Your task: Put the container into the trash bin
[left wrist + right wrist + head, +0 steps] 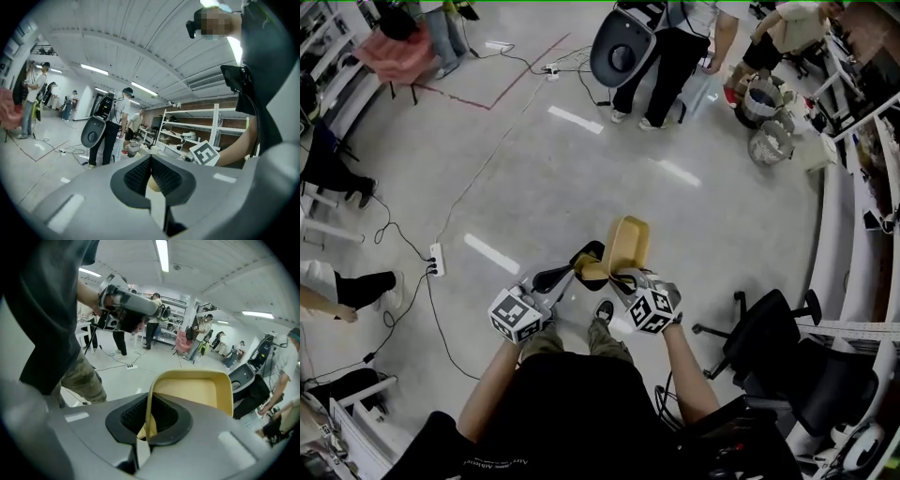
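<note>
Right gripper, left gripper — both pinching container

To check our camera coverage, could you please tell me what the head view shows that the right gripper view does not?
Only the head view shows the bins and a black chair. Only the right gripper view shows the right tongs shut on the rim of the container, and the ceiling lights. Both show the container and the left gripper.
</note>
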`<state>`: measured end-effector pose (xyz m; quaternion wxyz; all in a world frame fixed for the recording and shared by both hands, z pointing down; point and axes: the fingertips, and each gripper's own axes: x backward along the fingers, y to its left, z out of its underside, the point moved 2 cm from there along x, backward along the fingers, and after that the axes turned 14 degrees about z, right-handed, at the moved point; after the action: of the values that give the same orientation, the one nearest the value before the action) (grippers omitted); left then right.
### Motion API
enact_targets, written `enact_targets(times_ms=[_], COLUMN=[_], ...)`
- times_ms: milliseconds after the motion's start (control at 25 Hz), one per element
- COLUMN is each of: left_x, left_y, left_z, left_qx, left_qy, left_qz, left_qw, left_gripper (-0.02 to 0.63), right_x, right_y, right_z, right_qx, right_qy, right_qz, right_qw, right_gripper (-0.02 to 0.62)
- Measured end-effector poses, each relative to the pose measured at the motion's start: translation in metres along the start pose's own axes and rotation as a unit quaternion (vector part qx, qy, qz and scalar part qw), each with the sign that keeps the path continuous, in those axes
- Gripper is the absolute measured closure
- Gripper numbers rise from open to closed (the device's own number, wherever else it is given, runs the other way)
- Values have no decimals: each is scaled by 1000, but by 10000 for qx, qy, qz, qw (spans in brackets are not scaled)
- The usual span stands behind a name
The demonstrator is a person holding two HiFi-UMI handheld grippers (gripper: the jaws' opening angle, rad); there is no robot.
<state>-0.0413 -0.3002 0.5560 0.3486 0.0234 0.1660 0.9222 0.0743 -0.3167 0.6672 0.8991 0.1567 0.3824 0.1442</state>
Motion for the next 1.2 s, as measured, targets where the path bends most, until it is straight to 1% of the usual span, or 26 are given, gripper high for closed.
enact_targets(times_ms=[80,160,240,320,440,560,720,960,1120,1200], left_x=[-4,-3,5,19,37,47,55,72,70,69], left_y=[9,16,24,29,39,40,35,24,17,15], left_z=[4,6,4,6,10,9,11,14,20,22], left_qx=[19,-158,-283,-269,-244,-172,-156,-126,-52,-36], left_qy=[58,283,398,422,439,393,428,457,484,501], left_qz=[-41,3,36,-57,-331,-598,-802,-987,-1058,-1062], left_qw=[10000,9995,9988,9987,9982,9973,9957,9940,9932,9931], left_gripper=[603,603,603,603,603,603,604,603,603,603], right_x=[-15,-34,-54,-71,-96,-115,-132,-151,-148,-148], right_y=[6,12,19,31,44,55,71,90,98,101], right_z=[13,28,43,58,77,94,110,107,115,115], right_qx=[212,441,666,794,654,393,466,-89,-94,-77], right_qy=[225,491,751,986,1249,1486,1693,1803,1852,1834], right_qz=[-269,-577,-928,-1297,-1713,-1997,-2180,-2168,-2268,-2272], right_qw=[9992,9961,9906,9834,9751,9677,9600,9594,9561,9564], right_gripper=[574,574,574,569,565,560,558,558,558,558])
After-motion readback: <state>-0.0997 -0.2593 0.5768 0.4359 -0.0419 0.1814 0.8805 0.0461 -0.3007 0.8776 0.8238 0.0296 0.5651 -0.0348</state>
